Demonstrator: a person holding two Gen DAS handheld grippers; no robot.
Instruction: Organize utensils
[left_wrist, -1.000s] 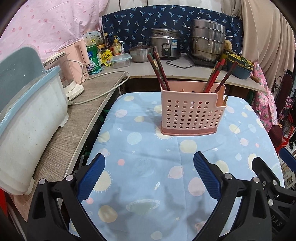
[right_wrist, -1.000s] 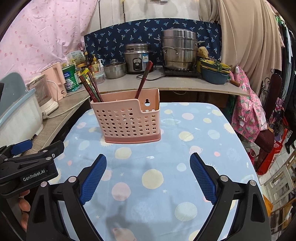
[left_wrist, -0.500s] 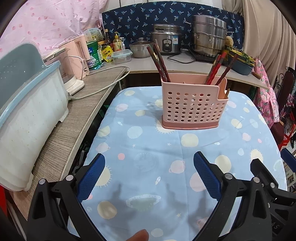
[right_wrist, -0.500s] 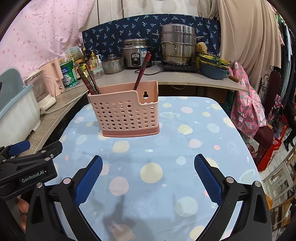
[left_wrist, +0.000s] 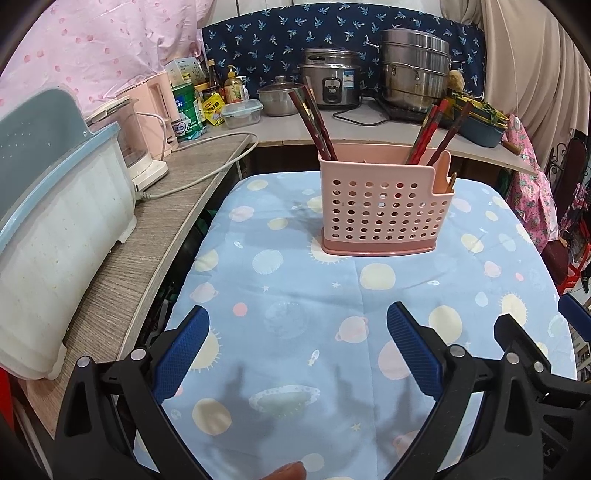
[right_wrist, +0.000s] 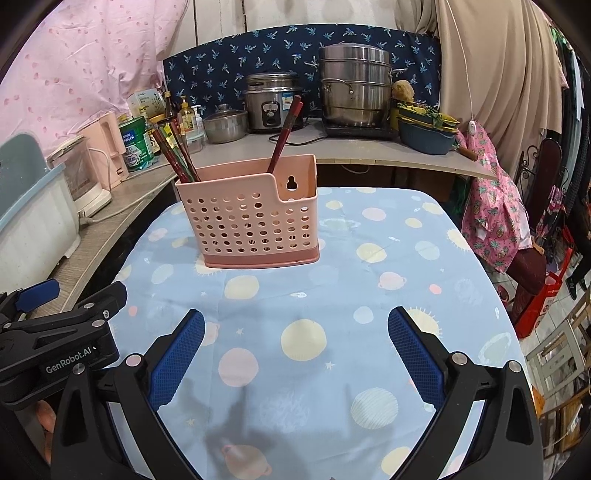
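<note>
A pink perforated utensil holder (left_wrist: 384, 206) (right_wrist: 255, 221) stands upright on the blue planet-print tablecloth (left_wrist: 295, 295) (right_wrist: 369, 277). Dark red chopsticks (left_wrist: 316, 122) (right_wrist: 177, 157) lean out of its left end. More chopsticks (left_wrist: 428, 133) (right_wrist: 286, 134) stick out of its right part. My left gripper (left_wrist: 297, 345) hovers open over the cloth, well short of the holder, nothing between its blue pads. My right gripper (right_wrist: 295, 347) is likewise open and empty, with the left gripper's body (right_wrist: 55, 343) beside it on the left.
A wooden counter (left_wrist: 147, 221) runs along the left with a white-and-blue tub (left_wrist: 55, 229), a blender and a pink kettle (left_wrist: 159, 110). Behind stand a rice cooker (left_wrist: 330, 83), steel pots (left_wrist: 415, 74) and a blue basin (right_wrist: 424, 133). Pink clothing (right_wrist: 495, 214) hangs at right.
Both views have tilted slightly, so the holder sits a little lower in the frames. The right gripper's pads have spread a bit wider. Nothing on the table has moved.
</note>
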